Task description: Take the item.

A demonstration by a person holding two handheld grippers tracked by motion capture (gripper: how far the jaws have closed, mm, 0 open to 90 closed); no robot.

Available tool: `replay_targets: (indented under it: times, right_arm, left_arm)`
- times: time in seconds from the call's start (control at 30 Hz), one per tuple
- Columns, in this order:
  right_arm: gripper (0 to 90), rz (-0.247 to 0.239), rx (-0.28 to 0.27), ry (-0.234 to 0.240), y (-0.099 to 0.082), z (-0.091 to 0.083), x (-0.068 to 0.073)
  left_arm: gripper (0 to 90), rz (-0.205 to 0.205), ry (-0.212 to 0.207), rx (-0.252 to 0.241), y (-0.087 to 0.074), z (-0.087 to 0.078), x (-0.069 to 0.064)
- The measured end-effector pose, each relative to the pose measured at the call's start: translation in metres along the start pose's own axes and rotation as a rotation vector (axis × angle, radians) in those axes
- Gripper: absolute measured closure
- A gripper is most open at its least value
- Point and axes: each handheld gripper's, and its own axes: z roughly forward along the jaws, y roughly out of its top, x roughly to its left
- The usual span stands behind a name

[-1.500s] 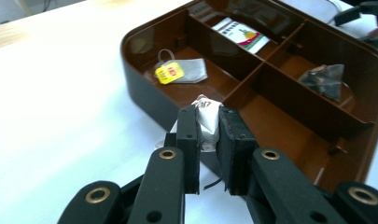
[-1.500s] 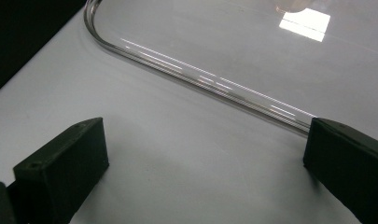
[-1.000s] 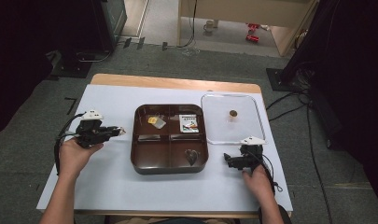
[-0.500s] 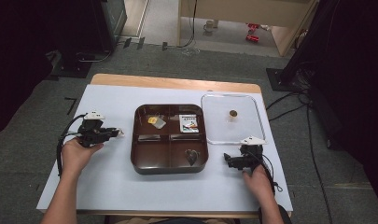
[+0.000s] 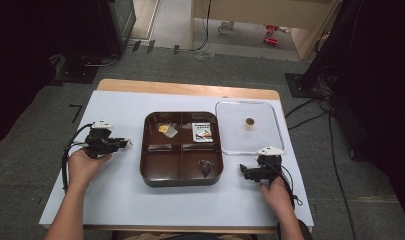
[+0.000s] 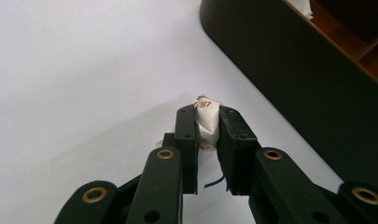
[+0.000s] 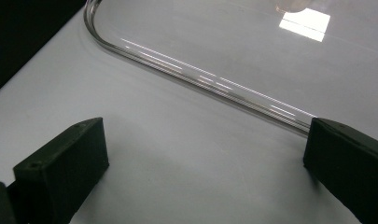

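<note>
Packet [image 6: 206, 117] of white paper with brown print is what we see pinched between the jaws of the left claw [image 6: 207, 122], low over the white desk [image 5: 115, 200] cover and just left of the dark brown tray [image 5: 182, 177]. In the left gripper view its printed corner sticks out past the jaw tips, and a thin dark thread hangs below it. From above we find that left claw [image 5: 126, 144] near the desk's left side, held in the person's left hand [image 5: 85, 165] and pointing toward the tray's left wall, close to it but not touching.

On the near right, the right claw [image 5: 242, 171] lies low on the desk with its jaws spread wide and nothing between them; in the right gripper view they frame the rounded edge of the clear lid [image 7: 196, 77].

Farther off, the tray has four compartments: a dark heart-shaped piece [image 5: 206, 167] in the near right one, a small yellow packet [image 5: 166, 129] in the far left, a printed card [image 5: 203, 132] in the far right. Right of the tray lies the clear lid [image 5: 270, 145], with a small brown round thing [image 5: 249, 121] at its middle.
</note>
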Motion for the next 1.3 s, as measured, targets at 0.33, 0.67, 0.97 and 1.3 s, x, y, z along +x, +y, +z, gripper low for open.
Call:
replay_targets:
  times: [0.33, 0.67, 0.97, 1.3]
  right_arm:
    - [0.0, 0.000, 0.000, 0.000, 0.000, 0.000, 0.000]
    - [0.0, 0.000, 0.000, 0.000, 0.000, 0.000, 0.000]
    - [0.0, 0.002, 0.001, 0.001, 0.000, 0.000, 0.000]
    - [0.0, 0.000, 0.000, 0.000, 0.000, 0.000, 0.000]
  left_arm:
    - [55.8, 0.000, 0.009, -0.022, 0.002, -0.003, -0.003]
    - [42.5, -0.018, 0.013, -0.053, 0.002, -0.016, -0.003]
    - [39.8, -0.045, 0.030, -0.079, -0.006, -0.036, 0.003]
    - [38.9, -0.059, 0.054, -0.089, -0.014, -0.050, 0.011]
